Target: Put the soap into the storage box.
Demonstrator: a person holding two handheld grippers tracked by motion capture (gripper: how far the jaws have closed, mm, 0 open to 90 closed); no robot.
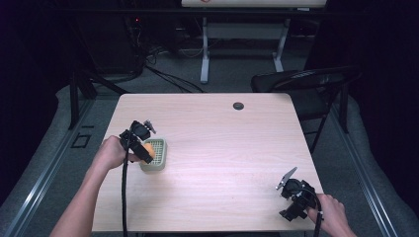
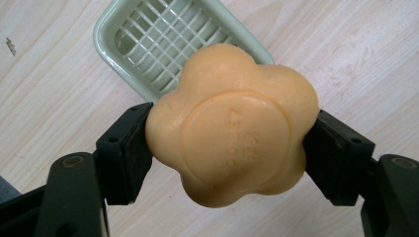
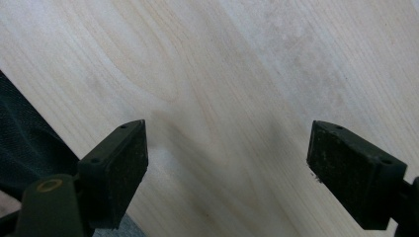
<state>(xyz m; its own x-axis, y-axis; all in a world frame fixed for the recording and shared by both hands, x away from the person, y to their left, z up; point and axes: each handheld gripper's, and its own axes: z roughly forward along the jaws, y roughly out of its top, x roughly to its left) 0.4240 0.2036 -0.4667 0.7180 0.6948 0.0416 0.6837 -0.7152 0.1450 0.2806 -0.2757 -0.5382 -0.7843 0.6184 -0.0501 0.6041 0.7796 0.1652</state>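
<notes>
An orange flower-shaped soap bar (image 2: pixel 232 126) sits clamped between the two black jaws of my left gripper (image 2: pixel 225 150), held just above the table. Beyond it lies a pale green soap dish (image 2: pixel 148 42) with a slotted grid floor and nothing in it. From above, the left gripper (image 1: pixel 140 144) holds the soap (image 1: pixel 148 149) at the left rim of the dish (image 1: pixel 159 159), at the table's left side. My right gripper (image 3: pixel 228 163) is open with bare wood between its jaws; it rests near the front right corner (image 1: pixel 292 193).
A light wooden table (image 1: pixel 222 148) has a small dark cable hole (image 1: pixel 238 105) near its far edge. A black folding chair (image 1: pixel 306 86) stands beyond the far right corner. The table's edge and dark floor (image 3: pixel 24 143) lie close to the right gripper.
</notes>
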